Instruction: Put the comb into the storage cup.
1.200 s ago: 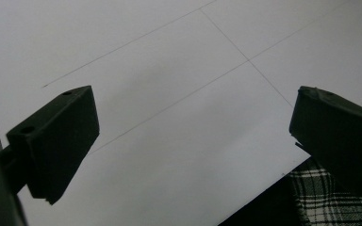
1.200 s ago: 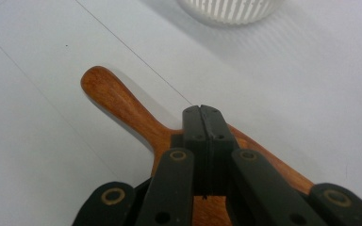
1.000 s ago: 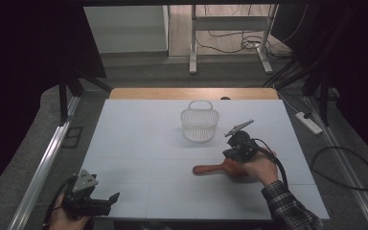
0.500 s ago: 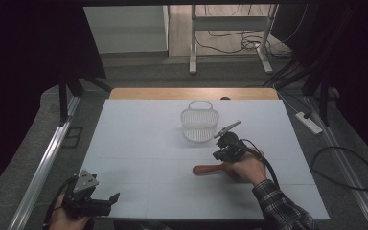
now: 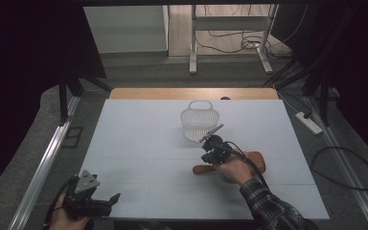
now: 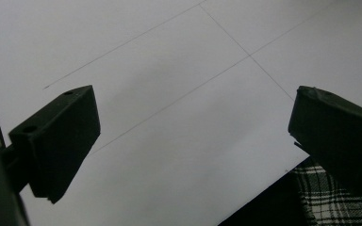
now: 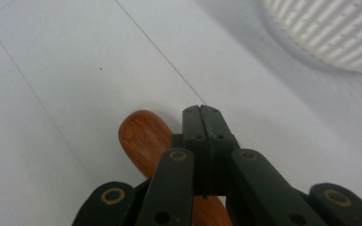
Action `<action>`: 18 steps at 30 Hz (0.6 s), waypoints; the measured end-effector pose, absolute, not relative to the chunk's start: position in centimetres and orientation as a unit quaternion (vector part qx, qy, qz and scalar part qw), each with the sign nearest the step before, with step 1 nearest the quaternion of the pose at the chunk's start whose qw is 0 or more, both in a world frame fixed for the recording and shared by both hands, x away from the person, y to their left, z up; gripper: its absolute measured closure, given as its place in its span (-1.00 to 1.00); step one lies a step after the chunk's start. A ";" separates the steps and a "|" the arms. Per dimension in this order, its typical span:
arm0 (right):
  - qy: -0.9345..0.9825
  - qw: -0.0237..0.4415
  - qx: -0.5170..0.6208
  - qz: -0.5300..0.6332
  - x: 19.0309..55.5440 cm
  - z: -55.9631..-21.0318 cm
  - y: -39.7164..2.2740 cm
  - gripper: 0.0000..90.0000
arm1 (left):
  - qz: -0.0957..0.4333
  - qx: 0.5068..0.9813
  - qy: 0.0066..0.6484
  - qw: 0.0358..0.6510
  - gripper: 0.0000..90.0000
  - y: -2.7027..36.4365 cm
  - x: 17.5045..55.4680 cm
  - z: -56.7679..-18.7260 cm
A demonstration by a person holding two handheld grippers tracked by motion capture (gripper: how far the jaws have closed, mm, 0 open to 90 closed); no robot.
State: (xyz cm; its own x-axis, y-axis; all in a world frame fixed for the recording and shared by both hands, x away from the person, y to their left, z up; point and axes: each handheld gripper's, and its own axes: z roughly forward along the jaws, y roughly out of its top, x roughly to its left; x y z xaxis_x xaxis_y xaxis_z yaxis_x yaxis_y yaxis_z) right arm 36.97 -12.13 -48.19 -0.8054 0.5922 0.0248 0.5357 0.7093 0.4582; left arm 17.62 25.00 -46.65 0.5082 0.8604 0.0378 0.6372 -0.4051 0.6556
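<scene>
right hand-held gripper (image 5: 212, 152), jaws together, over wooden paddle (image 5: 254, 160), near basket (image 5: 199, 120).

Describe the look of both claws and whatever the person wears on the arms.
Both claws are black. The left claw has two blocky, wedge-shaped fingers and a grey three-cornered plate on top. The right claw has linked bars with brass-coloured rivets, and a black cable trails from it. The sleeve is dark plaid.

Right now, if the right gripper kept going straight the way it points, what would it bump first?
Probably the bare white table top. The shut right gripper points down past the brown wooden handle beneath it; the white plastic slatted basket sits off to one side, though depth is hard to judge.
</scene>
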 end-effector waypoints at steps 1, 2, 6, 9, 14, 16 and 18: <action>0.924 0.061 0.304 0.226 37.0 -48.4 -11.9 0.99 | 0.189 0.817 0.458 0.295 -0.92 25.0 17.6 -46.7; 0.924 0.061 0.303 0.224 37.0 -48.6 -11.7 0.99 | 0.189 0.817 0.457 0.295 -0.92 25.0 17.6 -46.7; 0.928 0.063 0.297 0.217 37.1 -49.3 -10.9 0.99 | 0.190 0.819 0.455 0.292 -0.92 24.9 17.6 -46.7; 0.929 0.064 0.295 0.213 37.1 -49.7 -10.3 0.99 | 0.191 0.820 0.454 0.292 -0.92 24.9 17.6 -46.7; 0.934 0.062 0.290 0.198 36.9 -50.2 -10.0 0.99 | 0.193 0.822 0.450 0.290 -0.91 24.8 17.5 -46.7; 0.937 0.060 0.286 0.191 36.6 -50.2 -10.0 0.99 | 0.193 0.823 0.449 0.289 -0.91 24.8 17.5 -46.7; 0.939 0.058 0.283 0.188 36.3 -50.2 -10.1 0.99 | 0.194 0.825 0.446 0.287 -0.91 24.7 17.5 -46.7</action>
State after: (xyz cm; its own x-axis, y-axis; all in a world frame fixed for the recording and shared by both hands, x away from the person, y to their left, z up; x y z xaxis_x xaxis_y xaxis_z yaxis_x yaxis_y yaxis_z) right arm 36.25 -10.05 -50.22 -0.8333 0.5528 -0.0025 0.5092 0.7694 0.3857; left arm 17.51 24.74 -46.66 0.5263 0.8479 0.0637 0.6248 -0.4365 0.6474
